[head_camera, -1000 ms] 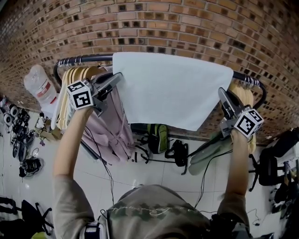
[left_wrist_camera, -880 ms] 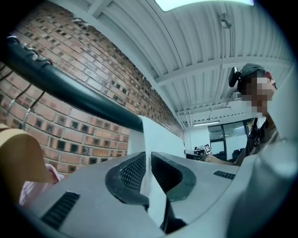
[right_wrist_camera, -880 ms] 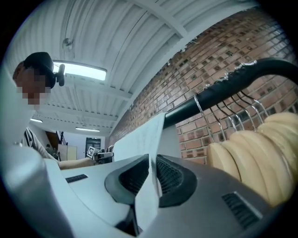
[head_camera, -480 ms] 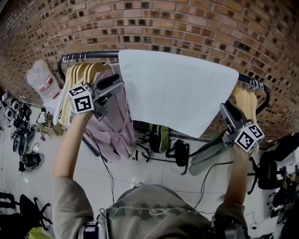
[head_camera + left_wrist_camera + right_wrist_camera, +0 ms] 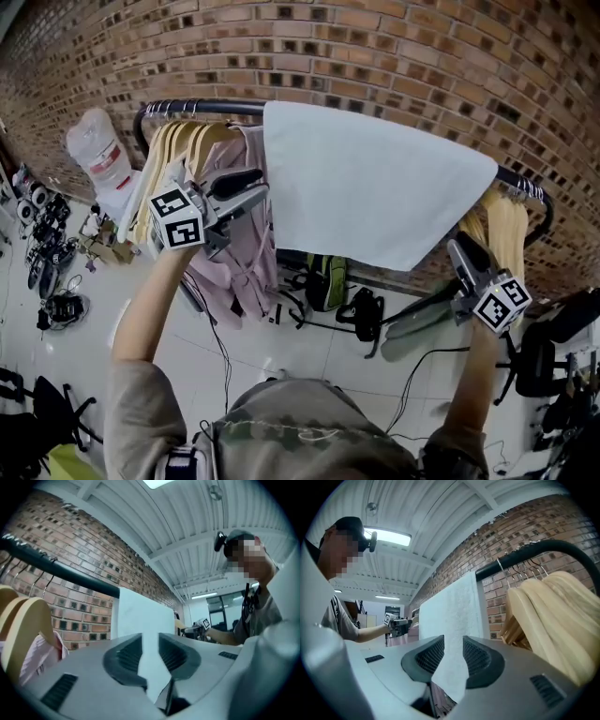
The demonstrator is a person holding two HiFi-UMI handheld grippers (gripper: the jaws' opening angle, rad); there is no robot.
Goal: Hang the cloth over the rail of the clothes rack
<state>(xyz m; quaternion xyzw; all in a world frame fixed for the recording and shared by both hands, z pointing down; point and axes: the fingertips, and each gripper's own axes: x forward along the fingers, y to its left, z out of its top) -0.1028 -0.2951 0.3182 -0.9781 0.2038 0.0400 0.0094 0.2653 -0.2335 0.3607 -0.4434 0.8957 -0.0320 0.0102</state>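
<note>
Left gripper [image 5: 255,186]: level, jaws partway apart, just opened, gripping nothing. Straight ahead of its tips, and showing in the gap between the pads, the side edge of the white cloth [image 5: 375,183], loose from both pads. Draped over the black rail [image 5: 202,106] above and beyond the tips, hanging flat with a slanting lower edge. On the outer side of this gripper, wooden hangers [image 5: 178,150] on the same rail; below them and beside the jaws, a pink garment [image 5: 239,267].

Right gripper [image 5: 461,251]: also level, jaws partway apart, just opened, closed on nothing. In its own view, the cloth's other side edge running down through the gap, with neither pad pressing it. In the head view, tips just beside the cloth's lower corner; touching or not, cannot tell. On the outer side of this gripper, pale wooden hangers [image 5: 506,225] under the rail's bend.

Beyond both grippers, behind rail and cloth, a brick wall [image 5: 394,47]. Across the cloth from each gripper, the other one, facing it.
</note>
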